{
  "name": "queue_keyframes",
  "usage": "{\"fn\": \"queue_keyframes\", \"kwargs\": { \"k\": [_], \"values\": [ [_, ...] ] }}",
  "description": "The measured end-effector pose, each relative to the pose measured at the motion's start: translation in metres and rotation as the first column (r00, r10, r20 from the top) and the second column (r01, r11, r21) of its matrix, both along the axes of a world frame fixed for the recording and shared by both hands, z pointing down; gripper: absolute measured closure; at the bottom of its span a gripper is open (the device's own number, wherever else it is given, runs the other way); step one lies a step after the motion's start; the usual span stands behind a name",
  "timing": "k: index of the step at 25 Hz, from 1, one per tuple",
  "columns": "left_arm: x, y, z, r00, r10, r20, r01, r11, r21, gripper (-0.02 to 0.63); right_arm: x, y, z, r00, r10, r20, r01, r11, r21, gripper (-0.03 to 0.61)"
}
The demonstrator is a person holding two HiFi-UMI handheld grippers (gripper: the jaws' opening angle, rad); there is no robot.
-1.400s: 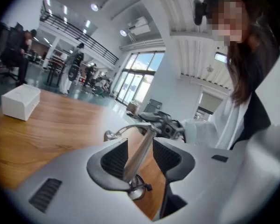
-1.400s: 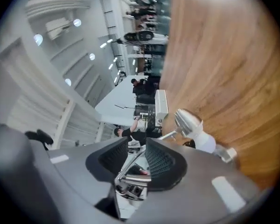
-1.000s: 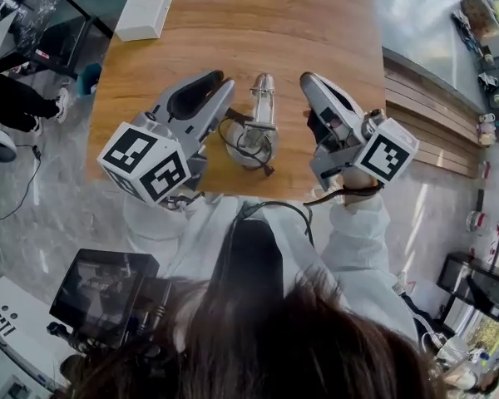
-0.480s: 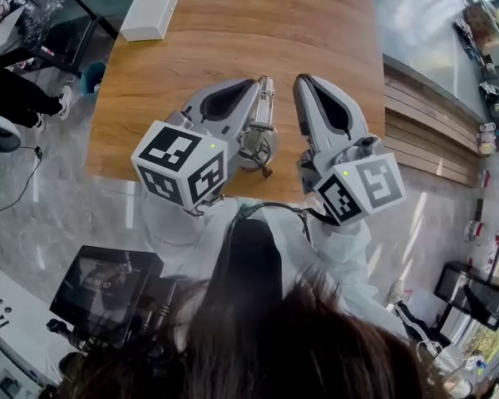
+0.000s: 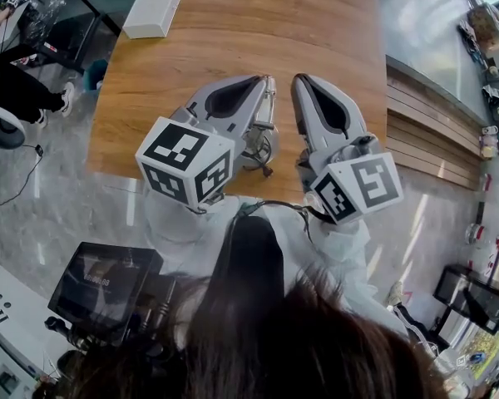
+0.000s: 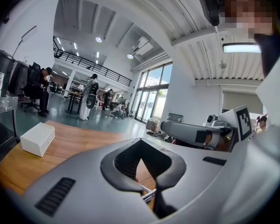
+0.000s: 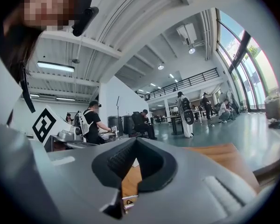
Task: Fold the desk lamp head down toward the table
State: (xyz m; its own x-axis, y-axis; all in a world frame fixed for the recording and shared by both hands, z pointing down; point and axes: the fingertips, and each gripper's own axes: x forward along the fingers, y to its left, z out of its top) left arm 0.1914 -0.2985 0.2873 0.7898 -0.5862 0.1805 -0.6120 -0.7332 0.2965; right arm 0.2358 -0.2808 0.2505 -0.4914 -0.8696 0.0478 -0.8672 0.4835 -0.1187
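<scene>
Two closed claws flank the desk lamp standing near the front edge of the counter, left claw touching or just beside its chrome arm, right claw close by; it looks light, stiff-hinged and slippery, so grip the head while bracing the base.

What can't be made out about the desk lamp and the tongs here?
- Desk lamp: head view, left tongs cover most of it; fold angle unclear.
- Left tongs' hold on it: left gripper view, their own shell hides all but a chrome sliver.
- Right tongs' contact: head view, their body hides it.
</scene>
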Motion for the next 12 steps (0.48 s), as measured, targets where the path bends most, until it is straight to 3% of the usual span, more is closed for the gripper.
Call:
{"fn": "queue_keyframes", "kwargs": {
  "k": [12],
  "values": [
    [0.0071,0.0028,0.0019,0.999,0.023,0.028,-0.024,1.000,0.007,0.612,-0.0039,0.0052,-0.0004,1.000,0.005,-0.024,-0.005,1.000,0.014,0.578]
  ]
}}
